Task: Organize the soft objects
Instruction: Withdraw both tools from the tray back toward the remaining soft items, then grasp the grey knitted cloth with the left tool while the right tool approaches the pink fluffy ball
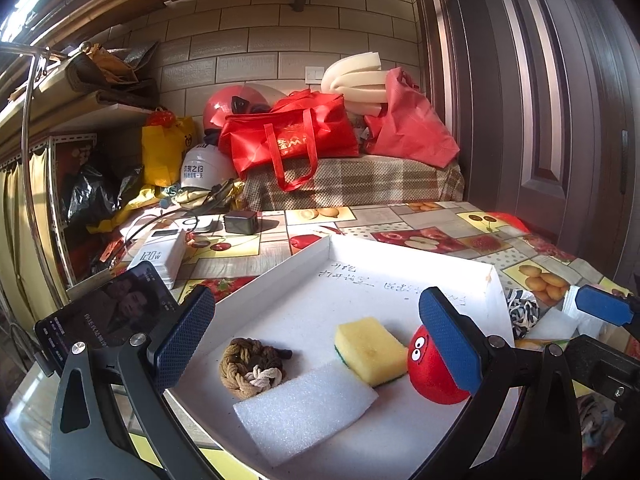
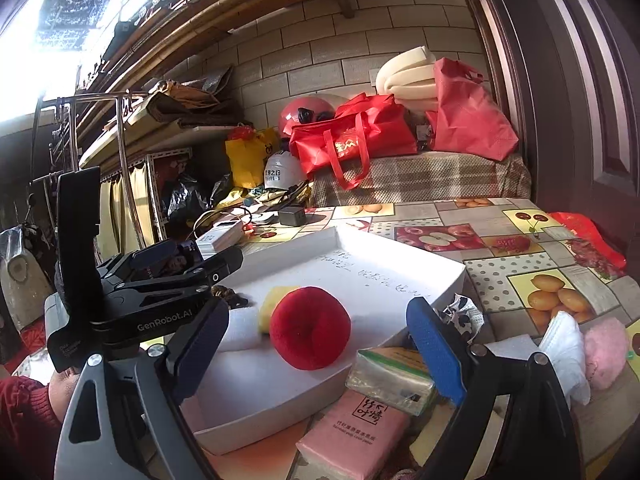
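Observation:
A white tray (image 1: 304, 308) holds a brown rope knot (image 1: 252, 368), a yellow sponge (image 1: 370, 350), a white foam sheet (image 1: 304, 408) and a red plush ball (image 1: 434, 372) with cartoon eyes. My left gripper (image 1: 316, 340) hovers open over the tray's near edge, and its right pad overlaps the ball without pinching it. In the right wrist view the red ball (image 2: 310, 328) rests in the tray (image 2: 256, 392) ahead of my open right gripper (image 2: 316, 350), apart from both pads. The left gripper's black frame (image 2: 152, 304) shows at the left.
Right of the tray lie a pink tissue pack (image 2: 352, 432), a clear-wrapped pack (image 2: 392, 380), a black-and-white cloth (image 2: 460, 316), a white mask (image 2: 564, 344) and a pink fluffy thing (image 2: 604, 348). A phone (image 1: 108, 316) and a white charger (image 1: 160, 256) sit left. Red bags crowd the back.

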Demonstrator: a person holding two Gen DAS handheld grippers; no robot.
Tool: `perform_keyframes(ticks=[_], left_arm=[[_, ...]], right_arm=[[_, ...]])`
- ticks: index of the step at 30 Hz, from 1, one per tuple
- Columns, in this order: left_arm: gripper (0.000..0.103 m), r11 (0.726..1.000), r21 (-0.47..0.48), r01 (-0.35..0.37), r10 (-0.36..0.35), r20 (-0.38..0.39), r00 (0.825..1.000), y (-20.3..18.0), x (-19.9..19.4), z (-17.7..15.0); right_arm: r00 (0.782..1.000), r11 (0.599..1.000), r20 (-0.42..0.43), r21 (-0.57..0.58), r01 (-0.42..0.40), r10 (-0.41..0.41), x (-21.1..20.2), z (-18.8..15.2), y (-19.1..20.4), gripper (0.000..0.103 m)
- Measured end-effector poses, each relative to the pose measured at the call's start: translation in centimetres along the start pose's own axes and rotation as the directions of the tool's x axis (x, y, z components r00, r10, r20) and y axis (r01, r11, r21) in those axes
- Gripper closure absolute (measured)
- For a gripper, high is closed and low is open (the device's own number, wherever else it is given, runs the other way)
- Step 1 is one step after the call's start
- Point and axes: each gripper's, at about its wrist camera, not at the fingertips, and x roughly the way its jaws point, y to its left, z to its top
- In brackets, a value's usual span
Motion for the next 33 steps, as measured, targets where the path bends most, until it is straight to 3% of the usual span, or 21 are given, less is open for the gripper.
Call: perform_keyframes(ticks=[5,7,10,13,16,19,21,22,26,30,33], left_arm=[[0.0,1.0,0.001,0.028,-0.028,0.003,1.0,-0.7,-0.7,-0.1],[0.0,0.999,-0.006,0.032,-0.032,0.006,0.999,-0.8,-1.1,-0.2],[0.0,0.996,-0.011,0.091,-0.091,0.006,0.996,-1.2,-1.8,-0.4],[0.0,0.983,0.022,0.18,-0.18,0.001,0.984,-2.8,-3.3,-0.8],[0.0,0.937,0.091,0.337,-0.333,-0.05,0.941,-5.8,-5.2,-1.4],[0.001,0.835,0.162,0.525,-0.502,-0.164,0.849,-9.8,-7.0,-2.2],[0.001,0.758,0.197,0.622,-0.575,-0.249,0.779,-12.6,-7.8,-2.7],[0.001,0.734,0.22,0.643,-0.582,-0.285,0.762,-14.0,-8.0,-3.0],[0.001,0.703,0.253,0.665,-0.547,-0.405,0.733,-17.2,-6.9,-3.8],[0.003,0.73,0.179,0.659,-0.538,-0.444,0.716,-17.5,-5.1,-3.8],[0.007,0.75,0.143,0.646,-0.518,-0.481,0.707,-17.6,-3.8,-4.1]], right_arm=[[0.994,0.994,0.041,0.048,0.099,-0.101,-2.7,0.0,-3.8,0.012],[0.98,0.986,0.121,0.079,0.15,-0.159,-5.2,0.2,-5.6,0.012],[0.954,0.979,0.232,0.113,0.168,-0.19,-8.9,0.8,-8.0,0.012],[0.952,0.964,0.168,0.121,0.237,-0.255,-9.6,1.4,-10.4,0.012],[0.961,0.958,0.058,0.113,0.263,-0.271,-9.0,0.7,-13.0,0.012],[0.951,0.948,-0.096,0.092,0.304,-0.295,-8.0,-0.7,-15.3,0.012],[0.946,0.947,-0.193,0.138,0.29,-0.262,-7.6,-1.4,-16.9,0.012],[0.95,0.947,-0.209,0.174,0.269,-0.232,-7.7,-1.6,-17.6,0.012],[0.927,0.939,-0.272,0.153,0.307,-0.259,-6.8,-1.8,-18.9,0.012],[0.922,0.926,-0.275,0.186,0.329,-0.272,-4.9,-1.4,-20.7,0.012],[0.912,0.925,-0.325,0.2,0.324,-0.249,-2.6,-1.3,-21.4,0.013]])
